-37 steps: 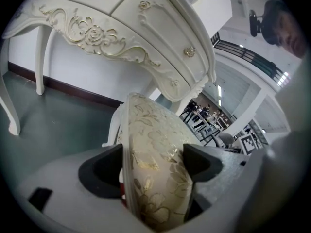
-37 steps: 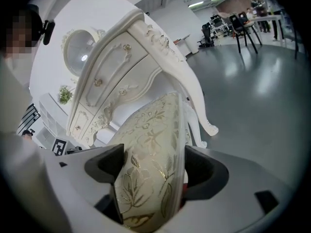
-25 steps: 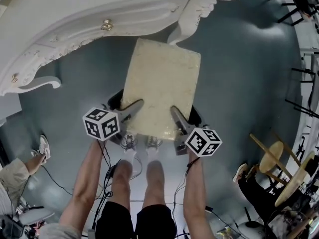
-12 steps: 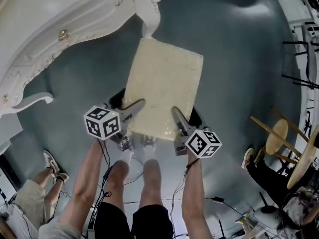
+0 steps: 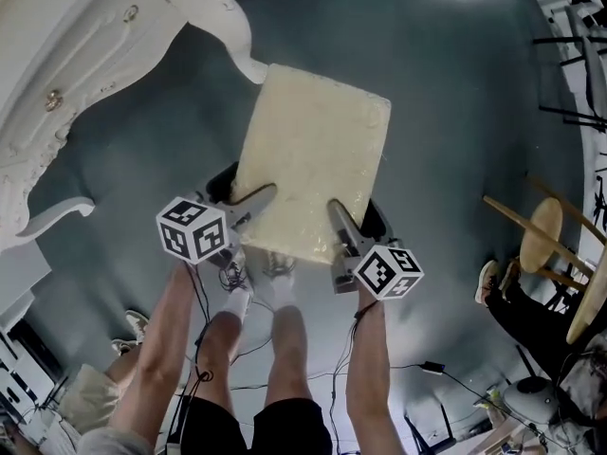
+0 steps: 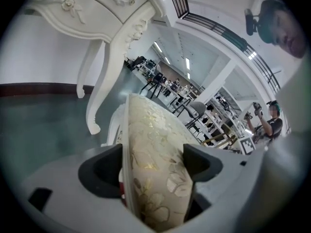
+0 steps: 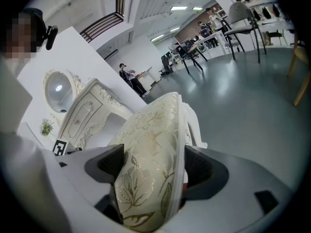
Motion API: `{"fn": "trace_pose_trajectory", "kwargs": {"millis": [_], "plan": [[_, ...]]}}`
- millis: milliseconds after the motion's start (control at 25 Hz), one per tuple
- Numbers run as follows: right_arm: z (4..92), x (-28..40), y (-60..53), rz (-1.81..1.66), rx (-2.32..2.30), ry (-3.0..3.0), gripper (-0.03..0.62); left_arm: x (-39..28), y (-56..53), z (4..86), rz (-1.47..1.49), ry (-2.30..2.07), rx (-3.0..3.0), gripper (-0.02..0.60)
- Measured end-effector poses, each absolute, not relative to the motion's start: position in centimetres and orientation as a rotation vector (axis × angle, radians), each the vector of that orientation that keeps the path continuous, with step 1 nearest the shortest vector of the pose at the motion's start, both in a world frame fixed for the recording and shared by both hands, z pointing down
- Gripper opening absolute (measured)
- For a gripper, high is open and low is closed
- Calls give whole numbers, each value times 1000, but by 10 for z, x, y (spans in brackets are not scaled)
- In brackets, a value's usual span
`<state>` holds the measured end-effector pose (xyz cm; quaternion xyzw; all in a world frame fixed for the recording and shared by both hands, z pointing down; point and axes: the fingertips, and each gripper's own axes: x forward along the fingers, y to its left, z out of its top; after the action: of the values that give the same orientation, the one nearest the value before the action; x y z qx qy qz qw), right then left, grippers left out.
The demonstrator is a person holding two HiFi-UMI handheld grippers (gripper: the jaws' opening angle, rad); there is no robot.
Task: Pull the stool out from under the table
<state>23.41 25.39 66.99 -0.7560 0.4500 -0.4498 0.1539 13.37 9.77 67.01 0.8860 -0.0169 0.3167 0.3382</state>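
Head view: left claw (image 5: 258, 197) and right claw (image 5: 335, 212) each clamped on the near cushion edge of the stool (image 5: 313, 150). Stool sat out on the grey floor (image 5: 455, 131), far corner just beside the white dressing table (image 5: 66, 64) leg. Judged: pull nearly done; next, draw slightly clearer, then release.

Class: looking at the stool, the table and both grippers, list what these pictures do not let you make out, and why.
- Legs of the stool: head view, hidden under its seat.
- Top of the table: head view, cut off by the upper left edge.
- Lower jaws of the left gripper and right gripper: head view, beneath the seat.
- Distant person: right gripper view, too small for detail.
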Motion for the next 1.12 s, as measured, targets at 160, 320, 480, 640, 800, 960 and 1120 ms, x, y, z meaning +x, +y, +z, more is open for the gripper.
{"fn": "trace_pose_trajectory", "kwargs": {"millis": [160, 320, 480, 640, 800, 960, 1120], "plan": [[687, 239, 261, -1291, -2168, 1264, 387, 142, 103, 687, 846, -27, 2311, 388], [697, 235, 268, -1292, -2171, 1245, 387, 140, 109, 696, 859, -10, 2315, 388], [701, 231, 271, -1272, -2177, 1243, 387, 137, 111, 700, 847, 0, 2327, 388], [709, 216, 278, -1293, -2171, 1239, 387, 123, 120, 708, 857, 10, 2315, 388], [714, 206, 285, -1302, -2163, 1243, 388, 114, 127, 714, 858, 10, 2312, 388], [723, 193, 289, -1329, -2140, 1255, 388, 102, 132, 723, 875, 12, 2306, 390], [728, 182, 294, -1336, -2138, 1253, 388, 92, 137, 728, 880, 16, 2296, 390]]}}
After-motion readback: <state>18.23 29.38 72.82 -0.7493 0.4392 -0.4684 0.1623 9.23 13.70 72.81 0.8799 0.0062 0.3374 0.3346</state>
